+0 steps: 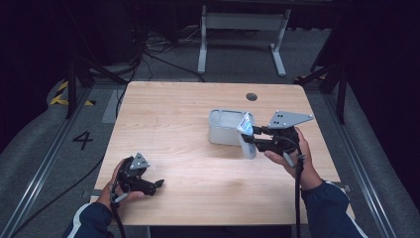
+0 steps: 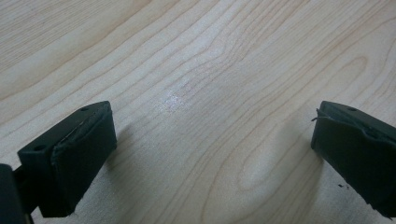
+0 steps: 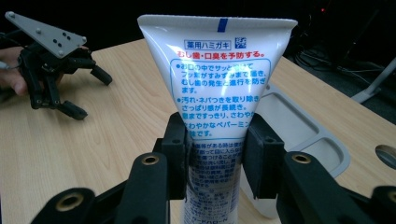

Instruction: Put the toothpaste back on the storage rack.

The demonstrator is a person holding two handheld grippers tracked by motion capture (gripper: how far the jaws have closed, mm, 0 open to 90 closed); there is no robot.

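Pale wood grain covers the bench (image 1: pixel 188 148) in the high view. A grey tray (image 1: pixel 225 128) with compartments stands right of centre; what lies in it cannot be made out from here. At its four o'clock corner a white toothpaste tube (image 1: pixel 247 136) stands nearly upright, clamped by the right gripper (image 1: pixel 258 137), which reaches in from three o'clock in the person's right hand (image 1: pixel 292 151). The tube's lower end is just beside the tray's near wall; whether it touches the bench I cannot tell. At about seven o'clock on the bench, well apart from the tray, the left gripper (image 1: pixel 157 184) rests in the left hand (image 1: pixel 119 186).

In the left gripper view, the two black pads (image 2: pixel 74 158) stand wide apart over bare wood, with nothing between them.

In the right gripper view, the tube (image 3: pixel 219 79) rises at twelve o'clock, its flat crimped end uppermost, blue and red print facing the camera. The right gripper (image 3: pixel 215 158) is closed on the tube's lower part, pads pressing both sides. Behind it at three o'clock, the tray (image 3: pixel 299 126) shows shallow, empty compartments. At ten o'clock, the left gripper (image 3: pixel 81 95) sits farther off.
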